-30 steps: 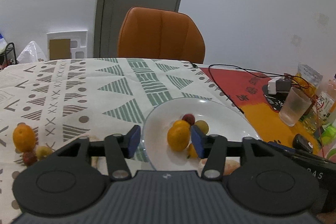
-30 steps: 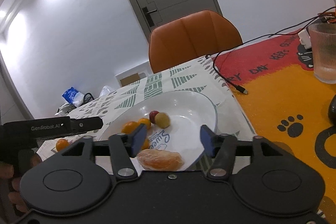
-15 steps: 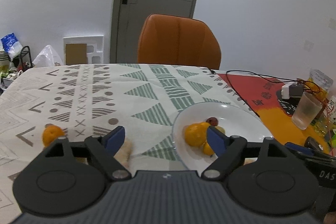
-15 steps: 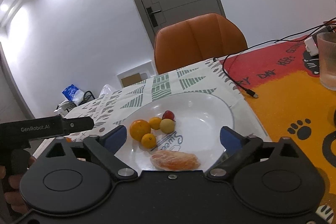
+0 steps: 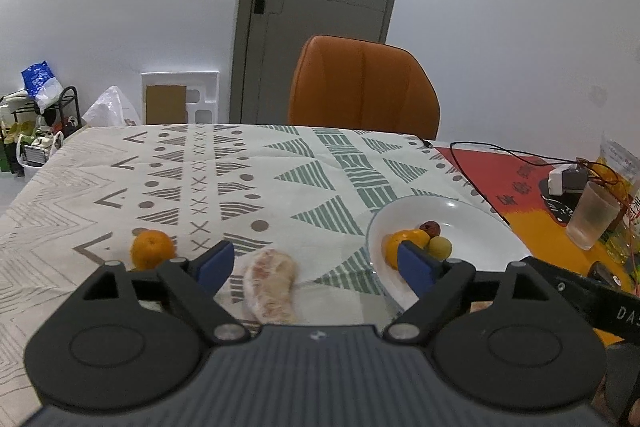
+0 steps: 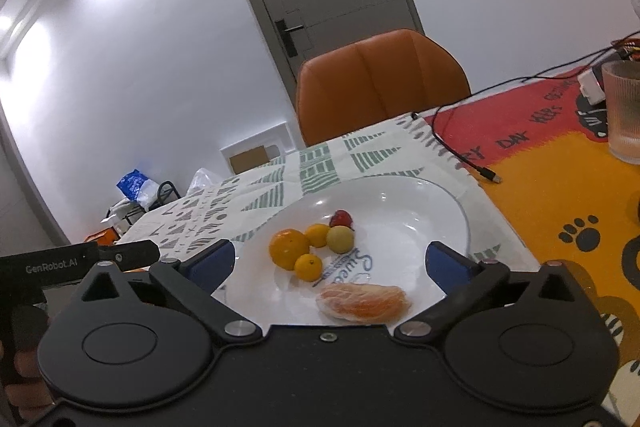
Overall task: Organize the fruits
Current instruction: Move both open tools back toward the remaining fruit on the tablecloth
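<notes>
- White plate (image 6: 448, 203) sits on the patterned tablecloth (image 5: 200, 179), close to its right edge where the red-orange mat (image 6: 552, 187) starts.
- Plate contents, right wrist view: large orange (image 6: 289, 249), two smaller oranges (image 6: 308, 267) (image 6: 318, 235), one yellow-green fruit (image 6: 340, 239), one small red fruit (image 6: 341, 217), all bunched left of centre and touching or nearly so. Peeled citrus segment (image 6: 364, 304) lies apart from them at the near rim.
- Right half of the plate is bare; printed lettering shows on its floor.
- Off the plate, left wrist view: a second peeled segment (image 5: 272, 285), pale pink and pulpy, lies lengthwise on the cloth; a whole mandarin (image 5: 153, 249) sits further left, apart from it.
- Left gripper (image 5: 316, 265): jaws have just been opening, now spread wide and released. The loose segment lies under the gap, nearer the left pad, not pinched.
- Right gripper (image 6: 330, 261): jaws have just been opening, now fully spread, gripping nothing. The plate lies beneath, pads clear of all fruit.
- Cloth beyond the plate and mandarin is open up to the far table edge, where an orange chair (image 5: 362, 83) stands.
- Right side is tighter: ribbed glass (image 6: 624, 111) and black cable (image 6: 452, 155) on the mat.
</notes>
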`<action>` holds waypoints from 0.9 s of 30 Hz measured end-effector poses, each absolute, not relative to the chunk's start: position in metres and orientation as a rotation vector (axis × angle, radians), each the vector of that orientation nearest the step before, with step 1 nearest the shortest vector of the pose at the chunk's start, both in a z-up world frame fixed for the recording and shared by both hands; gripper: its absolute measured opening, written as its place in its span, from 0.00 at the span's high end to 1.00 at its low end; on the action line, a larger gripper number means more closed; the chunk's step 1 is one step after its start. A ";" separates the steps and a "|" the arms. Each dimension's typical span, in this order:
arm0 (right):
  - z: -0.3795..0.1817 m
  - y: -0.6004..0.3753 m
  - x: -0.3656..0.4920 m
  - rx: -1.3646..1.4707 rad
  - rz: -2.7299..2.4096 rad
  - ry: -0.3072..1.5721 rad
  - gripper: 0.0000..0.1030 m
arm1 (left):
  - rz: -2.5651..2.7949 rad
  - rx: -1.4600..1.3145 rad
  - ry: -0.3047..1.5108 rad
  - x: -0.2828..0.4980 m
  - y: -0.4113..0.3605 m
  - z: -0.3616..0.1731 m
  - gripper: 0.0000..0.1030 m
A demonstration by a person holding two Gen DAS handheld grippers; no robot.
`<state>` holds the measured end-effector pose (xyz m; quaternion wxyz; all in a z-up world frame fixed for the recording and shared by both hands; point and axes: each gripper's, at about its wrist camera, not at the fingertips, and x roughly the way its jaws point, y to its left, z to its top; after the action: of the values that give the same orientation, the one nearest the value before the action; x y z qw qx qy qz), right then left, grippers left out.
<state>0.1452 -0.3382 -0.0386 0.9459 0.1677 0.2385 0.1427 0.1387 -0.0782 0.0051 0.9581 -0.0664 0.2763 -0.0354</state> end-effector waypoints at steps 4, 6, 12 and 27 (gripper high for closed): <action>-0.032 -0.331 0.140 0.321 0.305 0.468 0.00 | -0.056 -0.144 0.551 0.133 -0.069 0.009 0.15; -0.030 -0.328 0.138 0.314 0.310 0.461 0.00 | -0.052 -0.149 0.544 0.130 -0.065 0.011 0.15; -0.023 -0.316 0.131 0.285 0.323 0.455 0.00 | -0.048 -0.170 0.516 0.119 -0.056 0.014 0.12; -0.010 -0.280 0.119 0.236 0.388 0.440 0.00 | 0.016 -0.210 0.470 0.094 -0.018 0.019 0.04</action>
<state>0.1192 -0.2803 -0.0099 0.9504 0.1159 0.2166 0.1907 0.0940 -0.0176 0.0194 0.9670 -0.1037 0.2325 0.0078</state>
